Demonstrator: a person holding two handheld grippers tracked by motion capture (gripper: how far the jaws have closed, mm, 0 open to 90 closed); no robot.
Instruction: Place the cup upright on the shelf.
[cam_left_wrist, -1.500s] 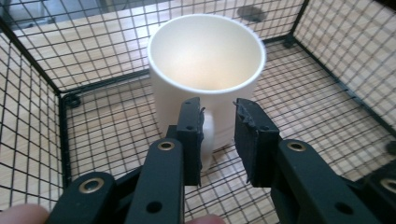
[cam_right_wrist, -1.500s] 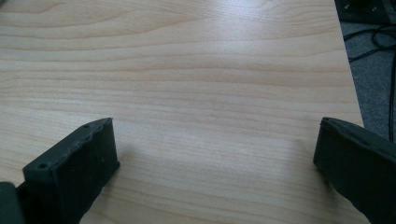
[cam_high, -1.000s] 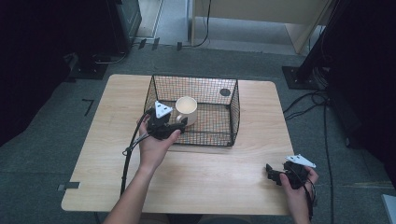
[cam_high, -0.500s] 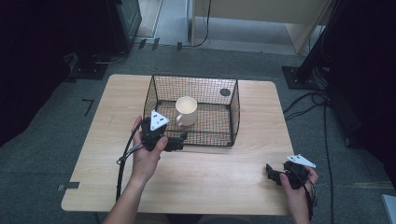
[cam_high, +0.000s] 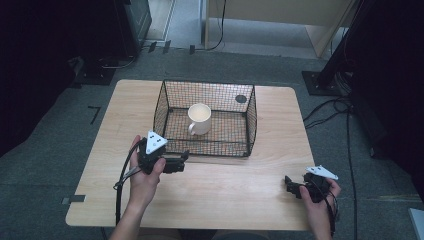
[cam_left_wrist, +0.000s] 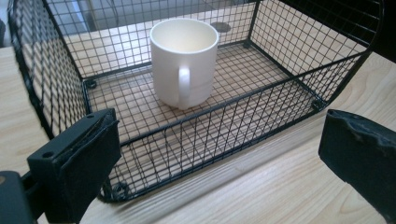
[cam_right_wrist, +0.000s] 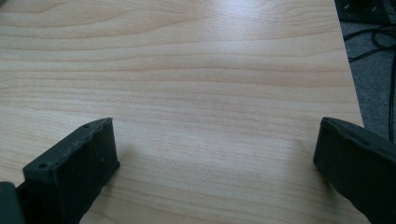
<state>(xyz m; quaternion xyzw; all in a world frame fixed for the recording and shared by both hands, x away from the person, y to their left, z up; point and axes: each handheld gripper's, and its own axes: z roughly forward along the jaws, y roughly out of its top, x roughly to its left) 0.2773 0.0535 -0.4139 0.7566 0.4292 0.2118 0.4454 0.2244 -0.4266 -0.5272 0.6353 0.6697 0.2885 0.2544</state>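
A white mug (cam_high: 199, 119) stands upright inside a black wire basket (cam_high: 250, 120) at the middle of the wooden table (cam_high: 225, 185). My left gripper (cam_high: 182, 161) lies just outside the basket's near left corner, open and holding nothing. In the left gripper view the mug (cam_left_wrist: 184, 60) sits behind the basket's front wall (cam_left_wrist: 243, 116) with its handle toward me, and the left gripper (cam_left_wrist: 219, 158) has its jaws spread wide. My right gripper (cam_high: 288, 186) rests open near the table's front right corner. In the right gripper view it (cam_right_wrist: 215, 140) has only bare wood between its jaws.
A small dark round mark (cam_high: 241, 99) lies on the table behind the basket's far right corner. The table's right edge (cam_right_wrist: 352, 93) runs close to my right gripper, with cables on the grey floor (cam_high: 345, 130) beyond. Dark equipment stands at the back left (cam_high: 130, 25).
My left gripper has let go of the mug and drawn back out of the basket toward the near left. The mug stays standing in the basket. The right gripper has not moved.
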